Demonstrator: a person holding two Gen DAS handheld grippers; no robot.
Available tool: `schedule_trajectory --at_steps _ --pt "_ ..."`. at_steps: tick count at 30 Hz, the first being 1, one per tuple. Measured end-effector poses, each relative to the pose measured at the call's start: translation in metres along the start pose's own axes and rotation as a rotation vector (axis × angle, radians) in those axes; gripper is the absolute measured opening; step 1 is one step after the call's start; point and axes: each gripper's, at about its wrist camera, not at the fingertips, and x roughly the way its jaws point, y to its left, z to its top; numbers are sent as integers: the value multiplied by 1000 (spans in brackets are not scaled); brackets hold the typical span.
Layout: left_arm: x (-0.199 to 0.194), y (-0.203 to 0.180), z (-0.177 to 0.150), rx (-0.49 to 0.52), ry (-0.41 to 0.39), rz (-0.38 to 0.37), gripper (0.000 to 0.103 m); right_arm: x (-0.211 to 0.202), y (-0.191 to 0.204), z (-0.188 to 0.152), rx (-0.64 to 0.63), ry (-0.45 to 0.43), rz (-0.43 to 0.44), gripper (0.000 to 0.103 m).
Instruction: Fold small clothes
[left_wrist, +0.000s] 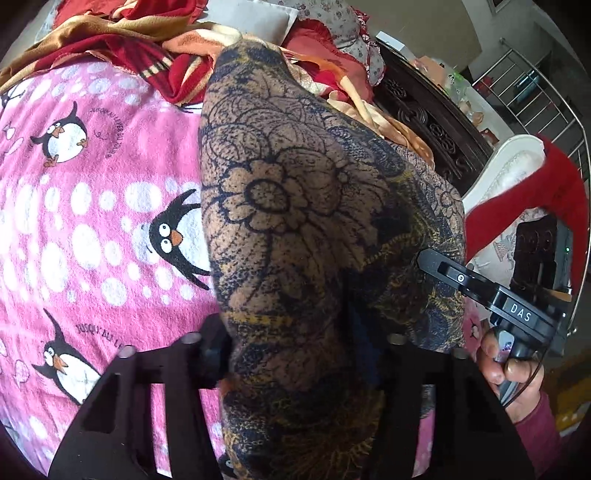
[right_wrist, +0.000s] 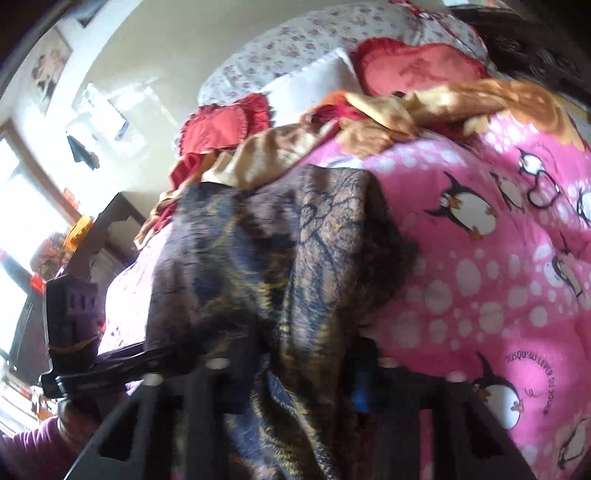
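I held a brown-and-black floral garment (left_wrist: 295, 229) up over the pink penguin blanket (left_wrist: 92, 221), which filled the left of the left wrist frame. My left gripper (left_wrist: 303, 354), at bottom centre, was clamped on the cloth. My right gripper (right_wrist: 295, 373), bottom centre of its own blurred view, pinched the same garment (right_wrist: 266, 258). In the left view the right gripper (left_wrist: 491, 295) showed at lower right, touching the cloth's edge. Red and orange bedding (left_wrist: 122, 48) lay heaped along the top.
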Motion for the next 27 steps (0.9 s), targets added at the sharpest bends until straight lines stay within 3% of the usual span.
schedule_trajectory --at_steps 3,9,13,16,20,21,23,27 --pt "-20 -2 -1 2 -12 -17 29 -12 14 3 10 -7 28 25" --pt "-84 -13 -21 38 -39 2 29 -43 57 -6 5 -5 139 24" --pt "-126 -3 -50 11 -21 18 29 -51 85 -31 22 49 220 24" --pt "-141 8 -82 2 19 78 29 -43 98 -57 28 103 251 24" --pt "-124 26 -118 -31 96 184 30 -5 110 -98 -21 215 161 26" --pt "-121 29 -122 -31 93 207 35 7 111 -107 -51 234 93 29" --pt "-122 27 -126 -18 64 253 44 12 112 -115 -89 218 -6 57" --pt "-137 21 -128 13 5 340 66 -9 118 -107 -84 164 -58 57"
